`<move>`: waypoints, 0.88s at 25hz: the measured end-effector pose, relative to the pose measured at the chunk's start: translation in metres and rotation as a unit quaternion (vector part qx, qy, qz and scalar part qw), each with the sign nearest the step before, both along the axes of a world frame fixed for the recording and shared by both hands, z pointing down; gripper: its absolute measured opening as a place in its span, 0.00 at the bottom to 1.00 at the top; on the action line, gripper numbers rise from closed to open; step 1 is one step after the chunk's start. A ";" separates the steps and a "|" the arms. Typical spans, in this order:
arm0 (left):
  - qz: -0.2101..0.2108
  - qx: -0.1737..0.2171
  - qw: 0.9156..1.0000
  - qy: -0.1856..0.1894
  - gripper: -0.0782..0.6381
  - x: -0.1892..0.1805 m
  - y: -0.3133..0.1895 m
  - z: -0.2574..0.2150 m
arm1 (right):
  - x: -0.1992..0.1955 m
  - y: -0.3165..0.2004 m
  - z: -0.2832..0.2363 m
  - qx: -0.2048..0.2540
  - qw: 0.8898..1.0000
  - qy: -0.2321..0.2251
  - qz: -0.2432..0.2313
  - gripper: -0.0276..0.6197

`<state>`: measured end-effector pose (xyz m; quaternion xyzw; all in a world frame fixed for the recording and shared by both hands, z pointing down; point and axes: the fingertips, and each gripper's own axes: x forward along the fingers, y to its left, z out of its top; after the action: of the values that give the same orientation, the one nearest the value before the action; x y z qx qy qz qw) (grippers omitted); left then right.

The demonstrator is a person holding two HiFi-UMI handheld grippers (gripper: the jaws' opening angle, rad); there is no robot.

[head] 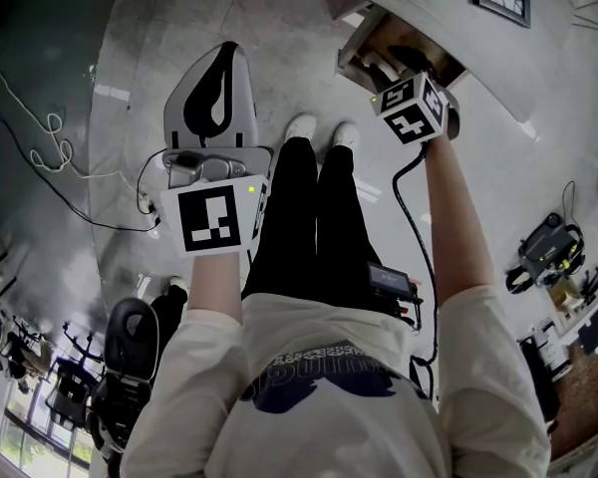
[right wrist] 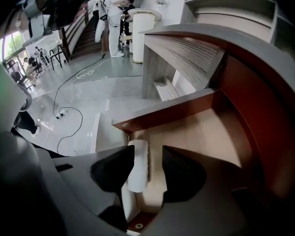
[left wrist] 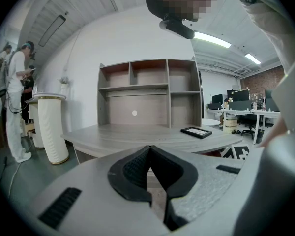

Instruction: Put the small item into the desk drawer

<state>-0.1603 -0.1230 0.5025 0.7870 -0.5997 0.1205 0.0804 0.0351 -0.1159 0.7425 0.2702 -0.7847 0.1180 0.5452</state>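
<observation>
In the right gripper view, a small white item [right wrist: 137, 166] lies in the open desk drawer [right wrist: 172, 111], close to its front corner. My right gripper [right wrist: 148, 168] reaches into the drawer, open. The item rests against the left jaw, with a clear gap to the right jaw. In the head view the right gripper's marker cube [head: 414, 108] hangs over the drawer [head: 374, 43] and hides the jaws and the item. My left gripper [head: 227, 58] is held up in front of the person's body, shut with nothing in it [left wrist: 148, 154].
The left gripper view faces a grey desk [left wrist: 137, 134] with a shelf unit [left wrist: 147, 92] and a black framed object [left wrist: 203, 132] on top. A white ribbed pillar [left wrist: 51, 127] and a standing person [left wrist: 14, 107] are at the left. Cables [head: 40, 137] trail across the floor.
</observation>
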 end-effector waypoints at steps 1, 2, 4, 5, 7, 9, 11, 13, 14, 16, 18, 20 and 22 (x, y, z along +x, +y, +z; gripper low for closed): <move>0.001 0.001 1.000 0.000 0.12 0.001 0.000 -0.001 | 0.000 -0.001 -0.003 0.003 1.000 -0.004 0.004 0.31; 0.001 0.001 1.000 0.000 0.12 0.001 0.000 -0.002 | 0.000 -0.002 -0.005 0.005 1.000 -0.007 0.008 0.31; 0.002 0.003 1.000 0.001 0.12 0.003 0.001 -0.004 | 0.002 -0.003 -0.011 0.012 1.000 -0.006 0.009 0.31; 0.003 0.004 1.000 0.001 0.12 0.004 0.001 -0.006 | 0.002 -0.003 -0.015 0.017 1.000 -0.004 0.006 0.31; 0.005 0.008 1.000 0.000 0.12 0.006 0.001 -0.012 | 0.002 -0.003 -0.026 0.032 0.999 -0.006 0.001 0.31; 0.010 0.015 1.000 -0.002 0.12 0.008 0.001 -0.021 | 0.000 -0.004 -0.045 0.047 0.999 -0.021 0.010 0.31; 0.017 0.022 1.000 -0.004 0.12 0.011 0.001 -0.034 | 0.001 -0.005 -0.071 0.065 0.996 -0.044 0.031 0.30; 0.023 0.032 0.999 -0.007 0.12 0.015 0.001 -0.052 | 0.003 -0.005 -0.103 0.086 0.992 -0.072 0.055 0.30; 0.026 0.038 0.999 -0.009 0.12 0.016 0.002 -0.063 | 0.004 -0.005 -0.121 0.098 0.989 -0.086 0.066 0.30; 0.030 0.051 0.998 -0.012 0.12 0.018 0.002 -0.085 | 0.008 -0.004 -0.159 0.124 0.983 -0.108 0.085 0.30; 0.034 0.066 0.997 -0.016 0.12 0.021 -0.001 -0.107 | 0.015 -0.006 -0.199 0.154 0.975 -0.125 0.102 0.29; 0.040 0.087 0.995 -0.020 0.12 0.027 -0.006 -0.131 | 0.023 -0.014 -0.241 0.191 0.965 -0.140 0.117 0.30; 0.044 0.110 0.993 -0.020 0.12 0.035 -0.011 -0.157 | 0.032 -0.022 -0.285 0.229 0.953 -0.156 0.127 0.29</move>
<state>-0.1255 -0.1343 0.3453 0.8143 -0.5754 0.0730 -0.0236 0.0672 -0.1375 0.4579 0.4636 -0.8249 0.0444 0.3204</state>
